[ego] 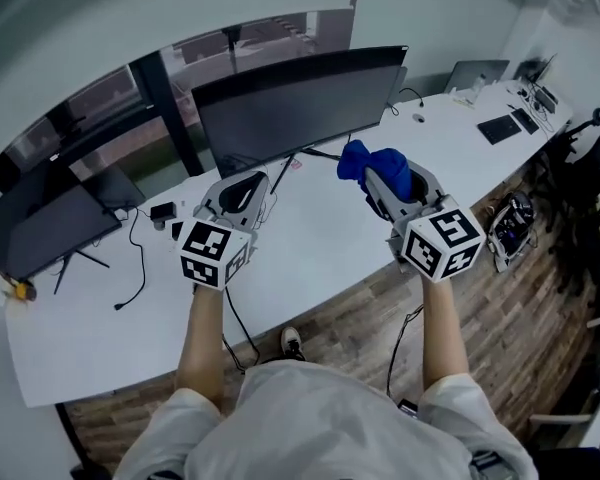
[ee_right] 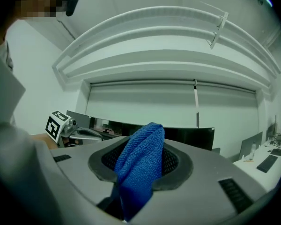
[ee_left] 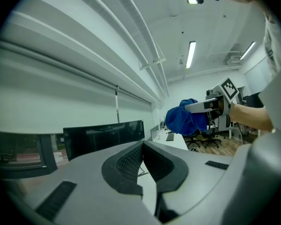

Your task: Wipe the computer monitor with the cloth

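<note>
A wide dark computer monitor stands on the white desk, its screen off. My right gripper is shut on a blue cloth, held up in the air just right of the monitor's lower right part and short of the screen. In the right gripper view the cloth bunches between the jaws, with the monitor behind it. My left gripper hangs in front of the monitor's lower left part, shut with nothing in it. The left gripper view shows its jaws meeting, the monitor and the blue cloth.
A second dark monitor stands at the desk's left end with cables beside it. A laptop and keyboard lie at the far right. Office chairs and a bag stand on the wooden floor to the right.
</note>
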The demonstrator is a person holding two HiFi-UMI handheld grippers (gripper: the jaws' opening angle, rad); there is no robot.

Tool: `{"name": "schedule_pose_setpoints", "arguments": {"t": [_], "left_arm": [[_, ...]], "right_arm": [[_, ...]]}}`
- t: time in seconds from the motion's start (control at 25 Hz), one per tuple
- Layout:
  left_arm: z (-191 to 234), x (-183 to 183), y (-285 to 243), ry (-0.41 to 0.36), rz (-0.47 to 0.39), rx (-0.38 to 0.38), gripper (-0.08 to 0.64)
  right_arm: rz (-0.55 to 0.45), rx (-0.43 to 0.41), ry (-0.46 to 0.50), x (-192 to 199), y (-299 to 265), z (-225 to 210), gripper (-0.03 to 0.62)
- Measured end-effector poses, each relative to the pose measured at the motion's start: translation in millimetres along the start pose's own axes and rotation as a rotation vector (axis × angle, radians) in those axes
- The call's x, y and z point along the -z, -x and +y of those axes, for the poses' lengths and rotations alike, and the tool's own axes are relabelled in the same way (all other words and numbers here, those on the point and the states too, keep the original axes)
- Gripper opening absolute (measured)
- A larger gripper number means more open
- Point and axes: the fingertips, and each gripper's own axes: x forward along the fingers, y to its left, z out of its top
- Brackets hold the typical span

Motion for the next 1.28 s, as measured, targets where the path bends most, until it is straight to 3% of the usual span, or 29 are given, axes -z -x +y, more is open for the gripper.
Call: {"name": "schedule_pose_setpoints", "arguments": {"t": [0.2,0.48,0.72,0.96,1.12,1.28], "left_arm": [[52,6,-9,0.003,0.003,-0.056,0.018],[113,16,4,0.000,0.029,-0.151,0.018],[149,22,21,-0.009,0.064,-0.275,0.018],[162,34,37,0.002,0.118,-0.379,0.018],[168,39,50,0.011,0.133,-0.434,0.018],[173,43,55,0.034,0.143,-0.462,0.018]], "right_arm": [[-0.012,-0.070,0.009,-14,-69,0,0.152],[-0.031,-0.224,0.050,-40,-166,34,0.153],[-0.075,-0.410,0.048,-71,-245,69,0.153],[-0.040,-0.536,0.045,-88,-310,112,0.153],[0.007,-0.567,0.119,-81,-342,138,0.153],[0.079,-0.537,0.199,-63,-366,140,0.153]]}}
